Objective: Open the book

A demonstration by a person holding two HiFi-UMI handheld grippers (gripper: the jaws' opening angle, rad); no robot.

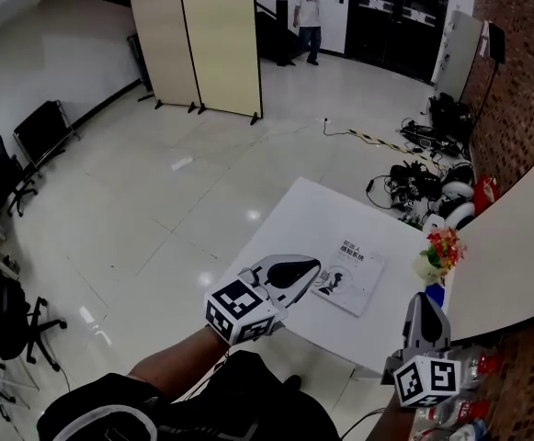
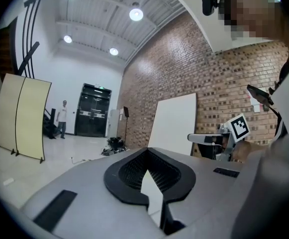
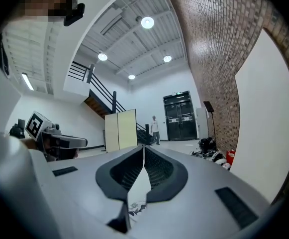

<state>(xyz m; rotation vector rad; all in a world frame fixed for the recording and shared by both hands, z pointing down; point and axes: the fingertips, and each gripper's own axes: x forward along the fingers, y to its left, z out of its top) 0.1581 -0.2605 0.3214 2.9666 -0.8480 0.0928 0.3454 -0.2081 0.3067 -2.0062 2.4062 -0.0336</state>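
Left gripper: jaws closed tip to tip, nothing between them, pointing level over the table's left edge. The tips are just beside the book. Right gripper: likewise closed and empty, at the table's near corner.

Book: closed, lying flat and cover up, mid-table toward the right edge. A small pot of flowers sits near its far right corner.

Handling, judged: a thin paperback, so light, with a soft, bendy cover that is probably smooth. It is likely to slide on the white top if pushed from one side only.

Hold, judged: pin the spine side with one closed gripper. Work the other gripper's tip under the cover's free long edge, probably the one facing the flowers, and lift.
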